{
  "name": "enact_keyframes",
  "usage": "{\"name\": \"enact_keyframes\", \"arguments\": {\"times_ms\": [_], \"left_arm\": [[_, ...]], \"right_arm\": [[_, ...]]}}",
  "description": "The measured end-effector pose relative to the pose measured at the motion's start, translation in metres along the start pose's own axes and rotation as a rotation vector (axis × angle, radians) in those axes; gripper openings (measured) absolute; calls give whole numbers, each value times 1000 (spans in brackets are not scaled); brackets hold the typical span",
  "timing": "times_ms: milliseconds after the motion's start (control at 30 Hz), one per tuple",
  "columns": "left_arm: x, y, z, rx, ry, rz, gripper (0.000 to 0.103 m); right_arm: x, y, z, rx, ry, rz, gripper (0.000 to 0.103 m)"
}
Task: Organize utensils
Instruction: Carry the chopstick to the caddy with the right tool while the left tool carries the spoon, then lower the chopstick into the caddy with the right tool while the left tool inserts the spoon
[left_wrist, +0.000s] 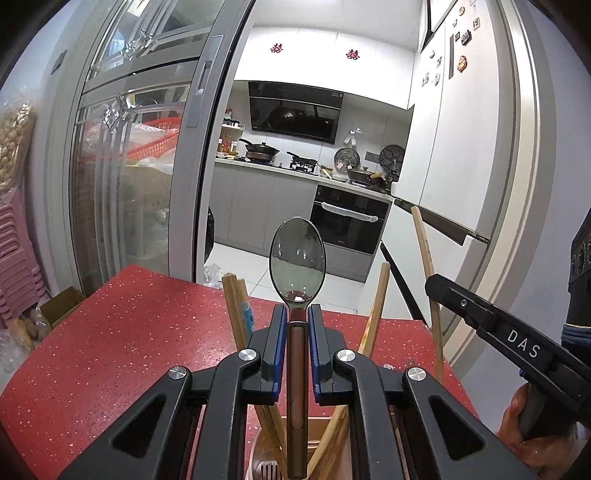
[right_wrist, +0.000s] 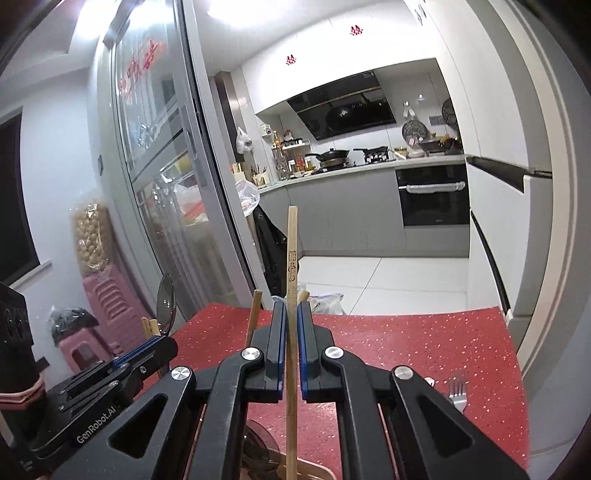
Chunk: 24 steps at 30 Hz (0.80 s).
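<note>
My left gripper (left_wrist: 297, 314) was clamped on a spoon (left_wrist: 297, 254), the blue pads pressing its neck just below the bowl, which stood upright above the fingers; the brown handle ran straight down between the jaws into a wooden utensil holder (left_wrist: 317, 435) at the bottom of the view. My right gripper (right_wrist: 291, 310) was closed tight on a single bamboo chopstick (right_wrist: 291, 258), held upright, its printed upper end rising above the pads and its lower end reaching toward the holder's rim. Other chopsticks (left_wrist: 236, 310) already leaned in the holder. A fork (right_wrist: 457, 393) lay flat on the red speckled table (right_wrist: 406, 343), off to the right and well apart from the holder. The kitchen with its oven (left_wrist: 347, 221) lay beyond.
</note>
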<state>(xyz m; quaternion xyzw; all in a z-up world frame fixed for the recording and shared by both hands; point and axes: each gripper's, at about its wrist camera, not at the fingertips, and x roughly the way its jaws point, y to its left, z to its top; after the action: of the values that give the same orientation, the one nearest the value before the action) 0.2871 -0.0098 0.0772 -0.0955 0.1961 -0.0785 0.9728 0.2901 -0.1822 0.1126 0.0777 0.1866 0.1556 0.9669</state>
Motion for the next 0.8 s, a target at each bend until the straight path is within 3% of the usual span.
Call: {"name": "enact_keyframes", "arguments": {"times_ms": [333,467,800], "left_arm": [[3,-6,-13,49,17,28,35],[3,-5,-20,73,39,38,35],[-7,-9,-33,115,65,58,35]], "right_arm": [[8,12,-16,-89,-50,37,6],[5,15,-26,-174,-11,26,6],[-10,-8,-50,-52,91,54,6]]}}
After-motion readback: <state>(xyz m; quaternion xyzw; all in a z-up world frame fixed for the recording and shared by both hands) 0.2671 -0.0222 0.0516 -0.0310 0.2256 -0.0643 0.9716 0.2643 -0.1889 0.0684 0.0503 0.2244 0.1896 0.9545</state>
